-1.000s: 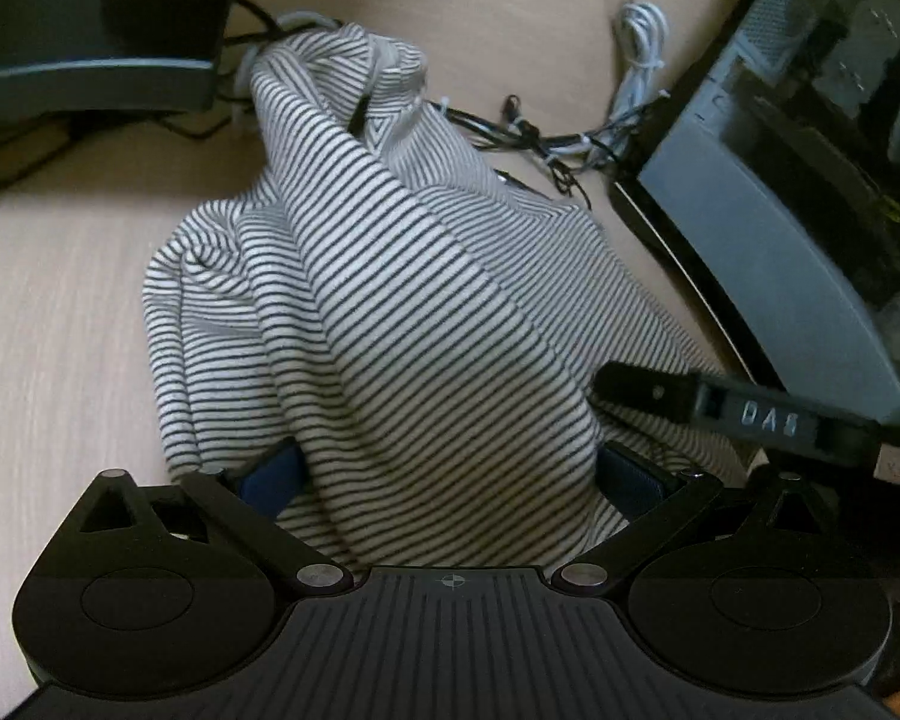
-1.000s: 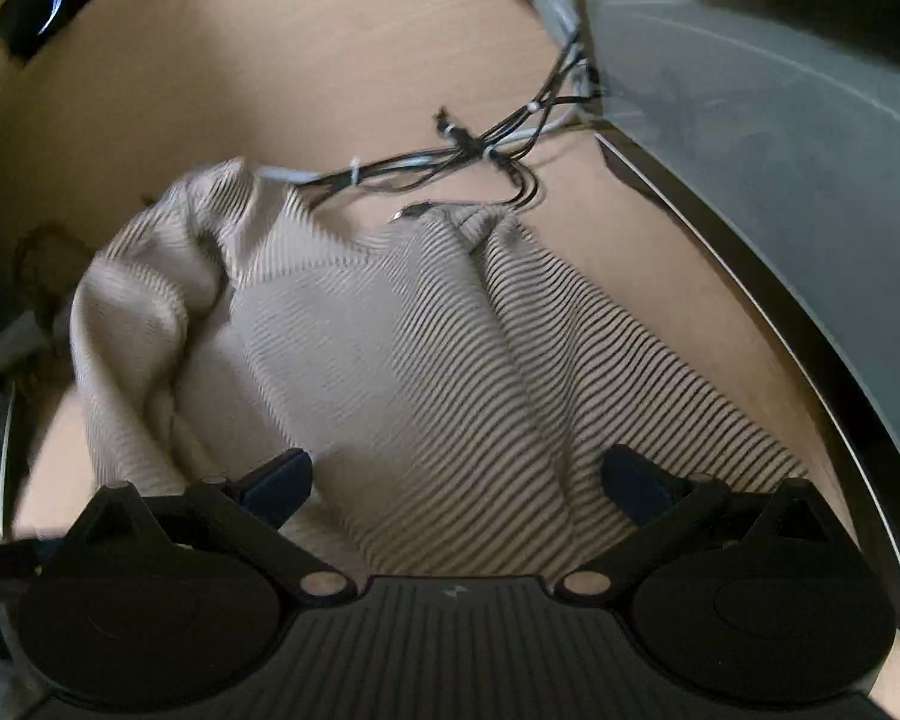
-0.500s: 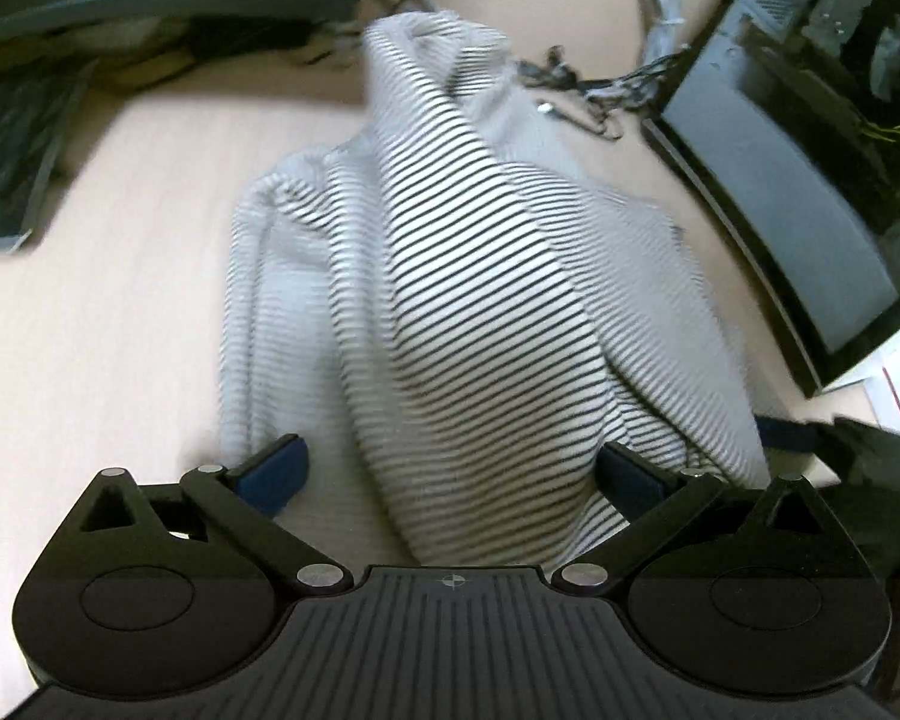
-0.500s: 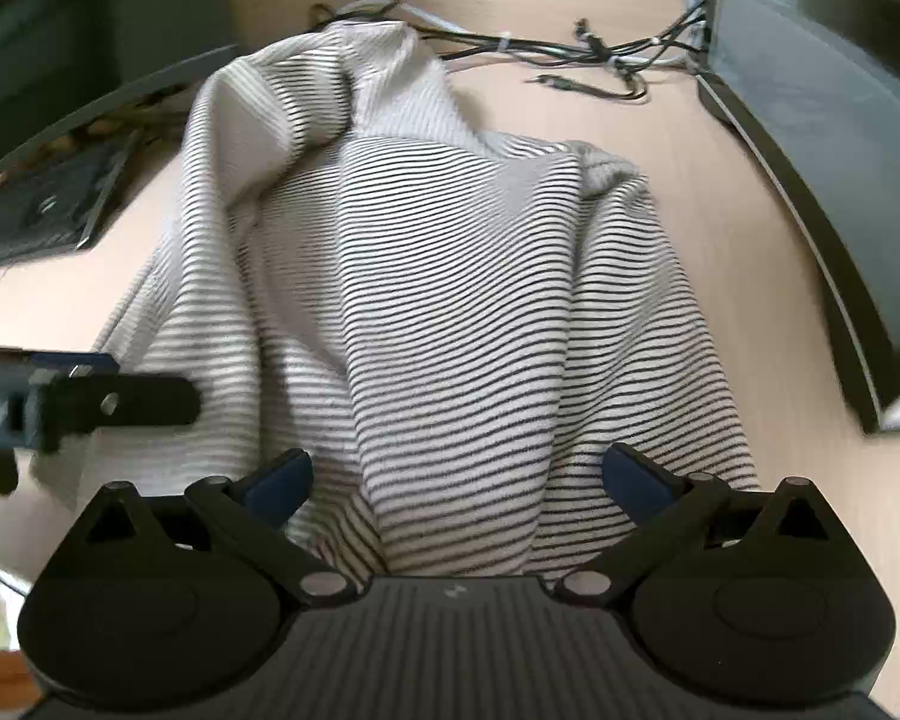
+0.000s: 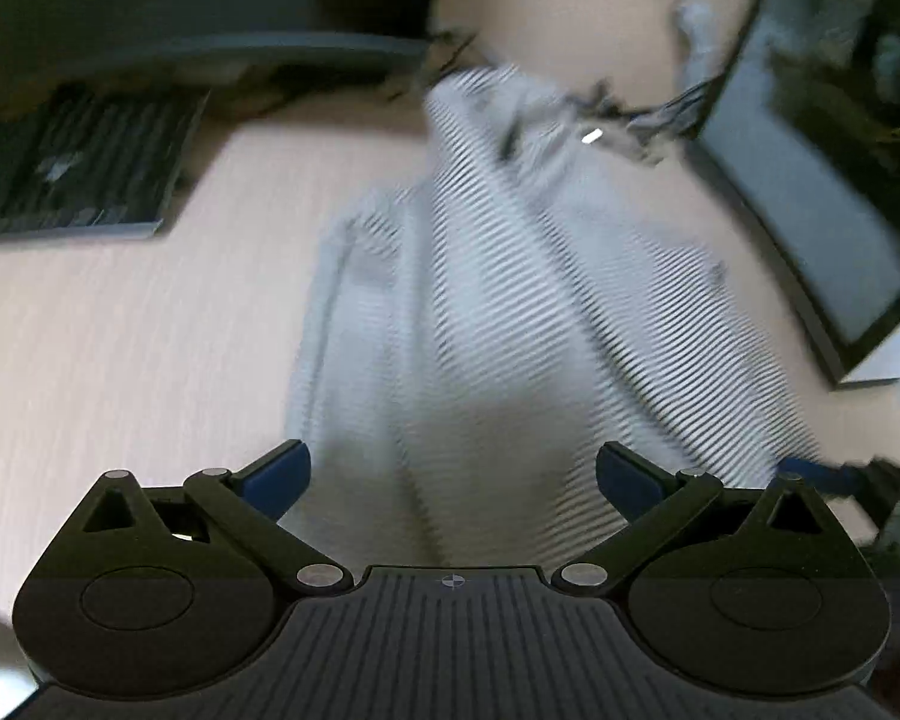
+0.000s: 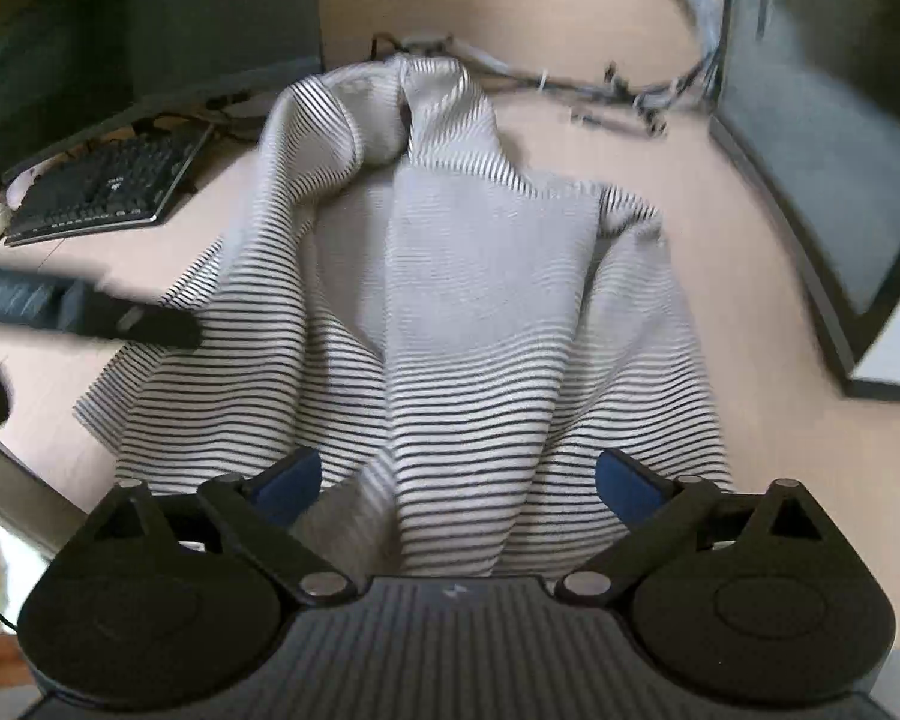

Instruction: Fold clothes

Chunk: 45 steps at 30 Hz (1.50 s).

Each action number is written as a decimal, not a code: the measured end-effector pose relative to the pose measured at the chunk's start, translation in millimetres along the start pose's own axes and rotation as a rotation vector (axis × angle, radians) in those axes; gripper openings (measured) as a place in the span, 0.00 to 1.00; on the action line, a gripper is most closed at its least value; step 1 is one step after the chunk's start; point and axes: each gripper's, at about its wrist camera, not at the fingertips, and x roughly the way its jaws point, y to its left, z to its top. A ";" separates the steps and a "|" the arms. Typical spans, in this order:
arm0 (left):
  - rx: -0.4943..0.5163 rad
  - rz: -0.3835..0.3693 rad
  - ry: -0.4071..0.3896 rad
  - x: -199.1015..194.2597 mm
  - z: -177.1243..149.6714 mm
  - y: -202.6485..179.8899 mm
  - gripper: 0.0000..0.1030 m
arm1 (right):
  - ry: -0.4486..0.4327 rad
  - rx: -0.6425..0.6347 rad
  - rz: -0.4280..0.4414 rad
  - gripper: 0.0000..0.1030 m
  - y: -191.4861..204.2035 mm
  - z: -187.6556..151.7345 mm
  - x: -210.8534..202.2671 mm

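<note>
On the left, a keyboard [image 6: 99, 189] lies on the desk [image 6: 768, 444]. The left gripper [image 5: 450, 477] has its blue pads set wide, striped shirt [image 6: 450, 324] bunched between them; whether it grips the cloth, I cannot tell. The right gripper [image 6: 459, 480] is likewise spread around the shirt's near edge. A monitor [image 6: 822, 138] stands right.

One striped garment [image 6: 450, 324] is seen, draped in a heap on one wooden desk [image 6: 744, 420]; two grippers are counted, the right gripper [image 6: 457, 483] and the left gripper [image 5: 453, 477]; one keyboard [image 6: 99, 189] is shown; two dark monitors [image 6: 822, 138] are seen; one tangle of cables [image 6: 618, 93] is counted.
</note>
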 end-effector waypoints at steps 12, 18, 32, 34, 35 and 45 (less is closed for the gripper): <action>0.090 -0.026 -0.153 11.1 82.6 43.3 0.06 | -0.108 0.003 -0.215 0.95 31.7 21.9 -25.2; 0.007 0.151 -0.338 -22.0 160.2 142.0 0.07 | -0.131 0.008 -0.256 0.63 55.3 34.6 -10.9; -0.144 -0.080 -0.266 -47.5 72.6 193.0 0.76 | 0.060 -0.148 0.210 0.04 109.1 134.7 46.5; -0.167 -0.086 -0.290 -61.2 64.0 201.7 0.82 | -0.025 -0.162 0.274 0.04 125.1 179.5 42.0; -0.173 -0.089 -0.297 -65.6 60.4 202.0 0.85 | -0.067 -0.168 0.306 0.04 133.0 201.9 39.8; -0.218 -0.091 -0.289 -77.4 29.9 184.2 0.94 | -0.308 -0.371 0.400 0.52 210.9 296.0 34.1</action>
